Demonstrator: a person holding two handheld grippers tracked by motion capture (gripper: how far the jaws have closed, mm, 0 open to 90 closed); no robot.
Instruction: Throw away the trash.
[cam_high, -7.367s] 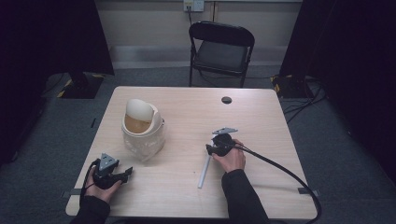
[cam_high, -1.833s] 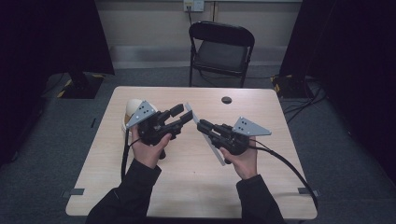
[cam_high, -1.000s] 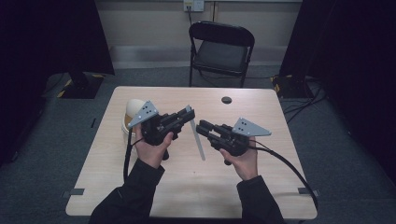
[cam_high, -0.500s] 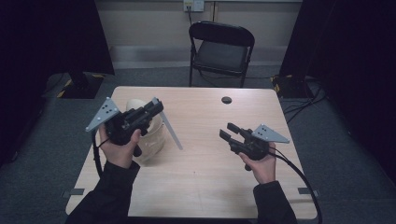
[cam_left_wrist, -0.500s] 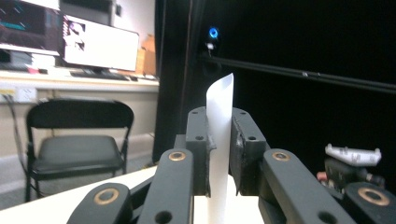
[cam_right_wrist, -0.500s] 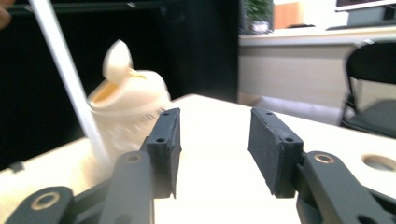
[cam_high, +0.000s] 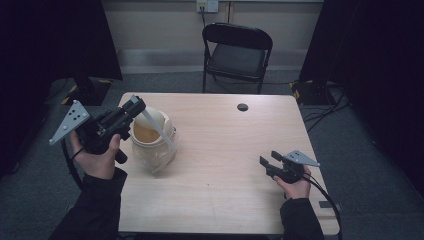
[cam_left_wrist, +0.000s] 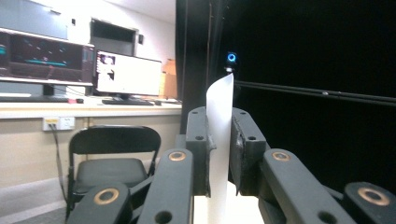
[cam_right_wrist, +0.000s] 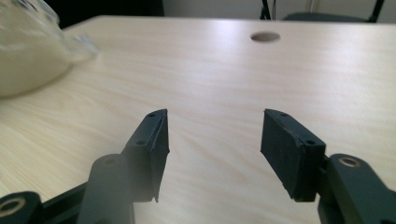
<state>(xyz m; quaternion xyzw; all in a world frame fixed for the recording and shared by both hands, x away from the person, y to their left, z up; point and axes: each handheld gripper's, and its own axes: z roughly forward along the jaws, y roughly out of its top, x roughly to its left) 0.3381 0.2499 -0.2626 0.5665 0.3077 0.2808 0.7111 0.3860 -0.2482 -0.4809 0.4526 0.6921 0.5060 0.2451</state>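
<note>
A cream-coloured cup (cam_high: 150, 150) with a brownish fill stands on the left part of the wooden table (cam_high: 225, 150). My left gripper (cam_high: 136, 102) is raised beside the cup's left rim, shut on one end of a long white strip (cam_high: 160, 131). The strip slants down to the right across the cup's mouth. In the left gripper view the strip (cam_left_wrist: 220, 107) stands pinched between the jaws of the left gripper (cam_left_wrist: 219, 135). My right gripper (cam_high: 269, 159) sits low over the table's right front. Its jaws have just been opening, and the right gripper (cam_right_wrist: 212, 135) has nothing between them.
A round hole (cam_high: 242, 107) sits in the table's far middle, also the hole (cam_right_wrist: 265, 36) ahead of the right jaws. A black folding chair (cam_high: 235, 55) stands behind the table. The cup's pale side (cam_right_wrist: 28, 51) lies far left of the right gripper.
The right gripper let go of the strip, opened, and dropped right and down to the table. The left gripper carried the strip leftward and slightly up, over the cup.
</note>
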